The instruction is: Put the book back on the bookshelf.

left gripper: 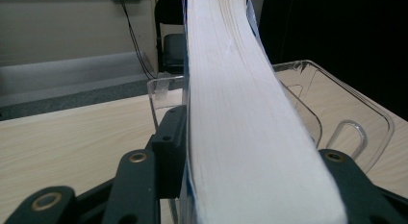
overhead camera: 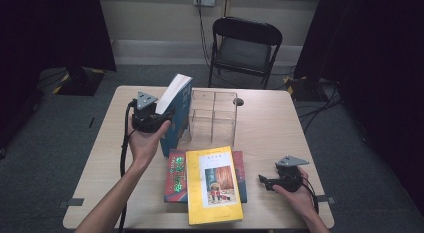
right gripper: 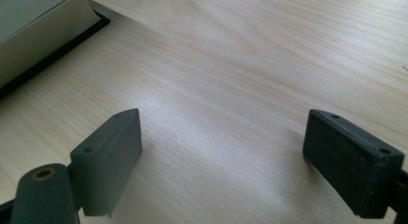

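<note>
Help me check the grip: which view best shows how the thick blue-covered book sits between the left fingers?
The left gripper view: the thick blue-covered book has its white page edge clamped between the left gripper fingers. The high view shows it tilted beside the clear acrylic organizer, fingers hidden.

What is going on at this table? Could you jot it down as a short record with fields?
Held item: blue book, tilted, page edges up
Holder: left tongs, closed on the book
Beside it: clear plastic organizer
Lying flat: yellow book on top of a red book
Right tongs: open, nothing between them, low over the wooden table
Behind: black folding chair
</note>
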### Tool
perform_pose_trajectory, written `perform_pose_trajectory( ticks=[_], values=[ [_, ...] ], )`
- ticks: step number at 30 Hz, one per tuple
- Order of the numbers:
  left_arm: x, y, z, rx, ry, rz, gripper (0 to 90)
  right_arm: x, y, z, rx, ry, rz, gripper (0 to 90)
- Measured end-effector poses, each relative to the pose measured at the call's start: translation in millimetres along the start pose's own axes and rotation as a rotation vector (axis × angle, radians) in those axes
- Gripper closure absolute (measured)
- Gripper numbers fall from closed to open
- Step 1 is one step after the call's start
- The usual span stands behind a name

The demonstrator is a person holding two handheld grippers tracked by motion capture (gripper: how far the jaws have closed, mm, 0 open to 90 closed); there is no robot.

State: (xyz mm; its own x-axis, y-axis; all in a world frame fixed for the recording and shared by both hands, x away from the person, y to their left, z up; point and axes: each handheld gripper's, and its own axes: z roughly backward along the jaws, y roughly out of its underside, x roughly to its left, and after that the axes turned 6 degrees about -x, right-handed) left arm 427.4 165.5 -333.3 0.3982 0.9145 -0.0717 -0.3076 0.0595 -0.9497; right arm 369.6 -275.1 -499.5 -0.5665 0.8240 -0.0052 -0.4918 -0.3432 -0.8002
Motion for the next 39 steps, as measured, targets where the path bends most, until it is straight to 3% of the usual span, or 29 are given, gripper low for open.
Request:
perform_pose_trajectory(
  ticks=[5, 9, 13, 16, 21, 25, 27, 29, 34, 39],
  values=[
    [0.9, -15.7, 0.0, 0.117, 0.02, 0.004, 53.6, 0.0, 0.0, 0.0, 0.0, -0.001, 0.0, 13.5],
    [6.1, -35.7, -5.3, 0.274, 0.063, 0.018, 51.4, 0.2, -0.1, -0.1, 0.0, 0.001, -0.001, 13.4],
    [6.1, -54.2, -11.6, 0.379, 0.062, -0.019, 52.2, 0.3, -0.1, -0.1, 0.0, 0.002, -0.002, 13.4],
    [9.1, -67.6, -22.4, 0.465, 0.072, 0.002, 52.2, 0.3, -0.1, -0.2, 0.0, 0.002, -0.002, 13.4],
    [9.0, -84.9, -40.9, 0.609, 0.051, 0.021, 52.9, 0.3, -0.1, -0.2, 0.0, 0.002, -0.002, 13.4],
    [8.3, -90.2, -53.1, 0.659, 0.033, 0.035, 53.2, 0.2, -0.1, -0.2, 0.0, 0.002, -0.003, 13.4],
    [7.9, -91.6, -58.0, 0.66, 0.014, 0.036, 53.5, 0.2, -0.1, -0.2, 0.0, 0.002, -0.002, 13.4],
    [5.8, -92.3, -63.0, 0.669, -0.009, 0.022, 54.0, 0.3, -0.1, -0.2, 0.0, 0.002, -0.003, 13.4],
    [2.7, -89.7, -78.7, 0.755, -0.006, -0.036, 53.7, 0.3, -0.1, -0.2, -0.001, 0.002, -0.003, 13.4],
    [0.9, -87.4, -84.7, 0.799, -0.02, -0.052, 54.5, 0.2, -0.1, -0.2, 0.0, 0.002, -0.004, 13.4]
  ],
)
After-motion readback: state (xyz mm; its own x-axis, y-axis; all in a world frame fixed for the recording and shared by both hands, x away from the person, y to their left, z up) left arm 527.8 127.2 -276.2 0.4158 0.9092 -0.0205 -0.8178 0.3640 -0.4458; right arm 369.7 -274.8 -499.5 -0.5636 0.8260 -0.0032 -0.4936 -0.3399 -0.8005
